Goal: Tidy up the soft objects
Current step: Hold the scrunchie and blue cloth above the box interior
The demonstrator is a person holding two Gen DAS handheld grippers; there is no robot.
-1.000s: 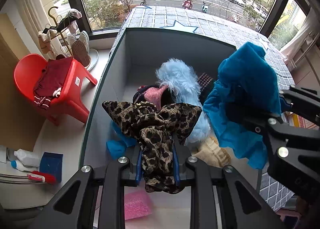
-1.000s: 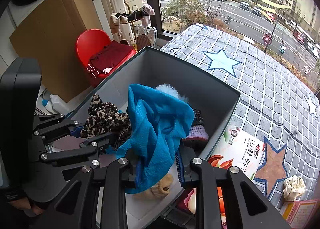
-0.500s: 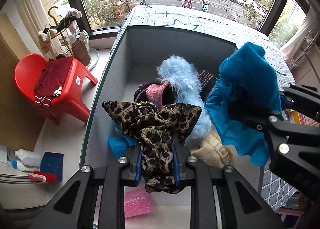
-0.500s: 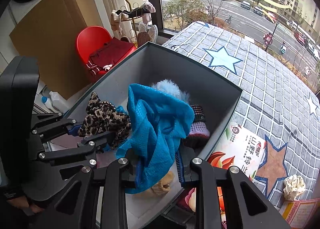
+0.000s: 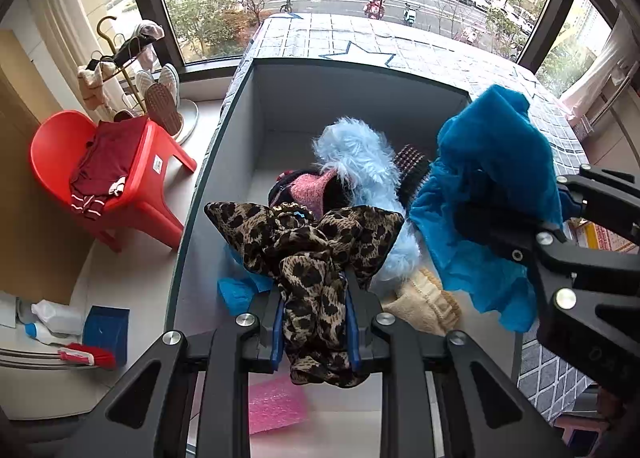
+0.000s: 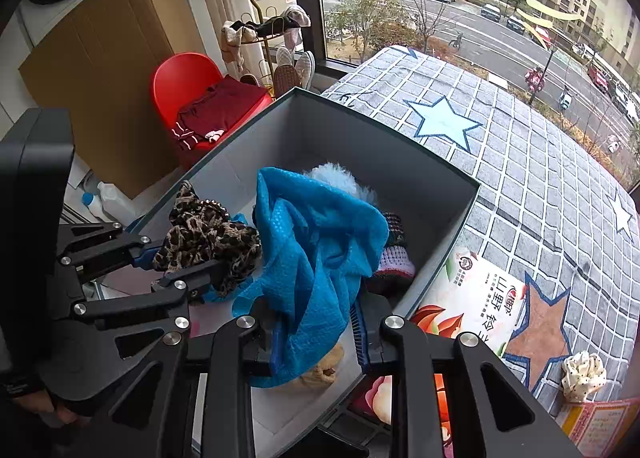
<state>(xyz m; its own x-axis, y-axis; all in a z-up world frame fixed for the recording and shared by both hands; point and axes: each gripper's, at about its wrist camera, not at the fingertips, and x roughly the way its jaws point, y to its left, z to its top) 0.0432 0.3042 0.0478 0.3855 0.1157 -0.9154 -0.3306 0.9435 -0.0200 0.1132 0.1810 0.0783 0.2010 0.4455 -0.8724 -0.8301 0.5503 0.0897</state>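
My left gripper (image 5: 314, 294) is shut on a leopard-print cloth (image 5: 308, 242) and holds it above the near part of a grey box (image 5: 360, 98). It also shows in the right wrist view (image 6: 208, 238). My right gripper (image 6: 316, 322) is shut on a blue cloth (image 6: 316, 250), held over the box's right side; the blue cloth shows in the left wrist view (image 5: 492, 178). Inside the box lie a light blue fluffy item (image 5: 360, 162), a pink knit piece (image 5: 308, 190), a beige knit piece (image 5: 424, 302) and a dark knit item (image 6: 394, 254).
The box (image 6: 400, 162) stands on a grey star-patterned surface (image 6: 540, 178). A printed bag (image 6: 476, 298) lies right of the box, a cream scrunchie (image 6: 582, 376) farther right. A red chair (image 5: 116, 174) with dark red clothing and a shoe rack (image 5: 136, 70) stand left by the window.
Both grippers keep their cloths. The view has drifted slightly lower toward the box; the blue cloth sits a little lower and nearer the box's right wall.
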